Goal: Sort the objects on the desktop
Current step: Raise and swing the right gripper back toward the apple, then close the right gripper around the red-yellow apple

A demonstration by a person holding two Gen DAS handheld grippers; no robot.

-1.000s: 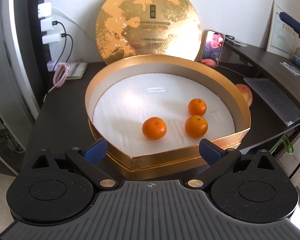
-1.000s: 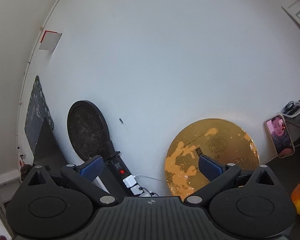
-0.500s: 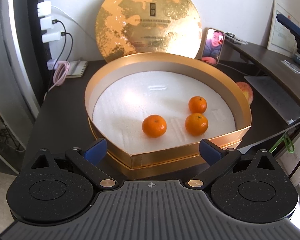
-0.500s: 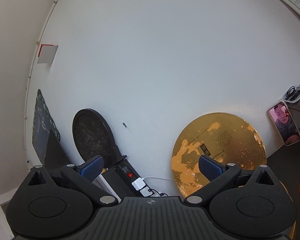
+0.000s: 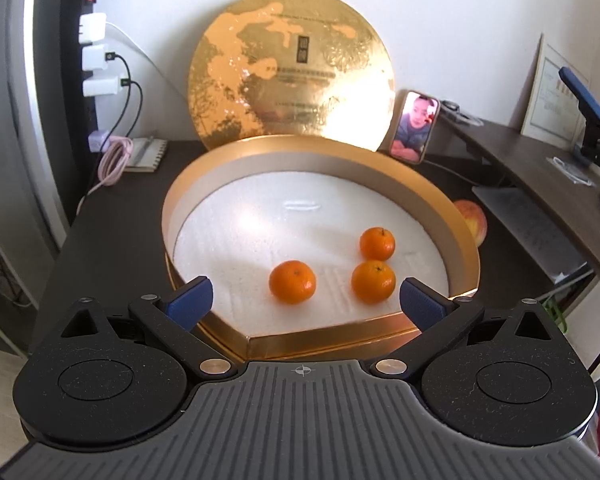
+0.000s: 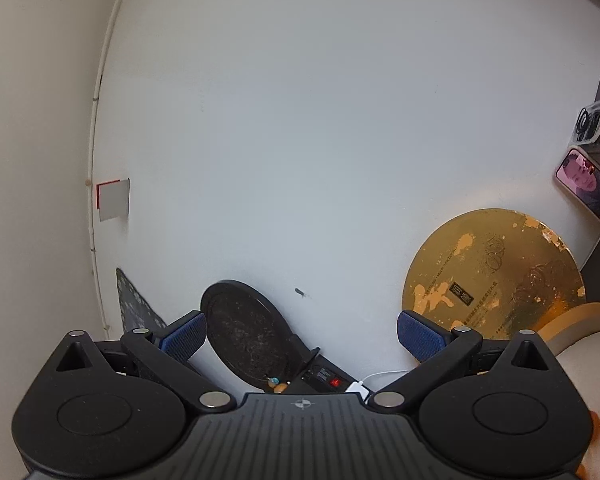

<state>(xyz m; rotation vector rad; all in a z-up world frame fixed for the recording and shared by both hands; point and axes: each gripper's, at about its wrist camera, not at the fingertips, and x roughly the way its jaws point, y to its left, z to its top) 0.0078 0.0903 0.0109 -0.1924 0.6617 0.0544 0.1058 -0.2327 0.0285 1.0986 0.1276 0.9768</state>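
Three mandarins (image 5: 292,281) (image 5: 373,281) (image 5: 377,243) lie on the white lining of a round gold box (image 5: 456,232) on the dark desk. Its gold lid (image 5: 290,80) leans upright against the wall behind. An apple (image 5: 473,220) rests on the desk just right of the box. My left gripper (image 5: 306,300) hovers open over the box's near rim, holding nothing. My right gripper (image 6: 302,336) is open and empty, raised and facing the white wall, with the gold lid (image 6: 492,276) to its right; one of its blue fingers (image 5: 580,92) shows at the far right of the left wrist view.
A phone (image 5: 416,126) leans by the lid. A power strip with chargers (image 5: 94,60), a pink cable (image 5: 114,156) and a notebook (image 5: 146,154) sit at the back left. A raised shelf (image 5: 540,168) and a keyboard (image 5: 528,220) run along the right. A black round fan (image 6: 246,336) stands by the wall.
The left gripper has moved forward, closer to the box. The right gripper's view has rolled and swung, so the lid and phone have shifted right; the apple is out of its view.
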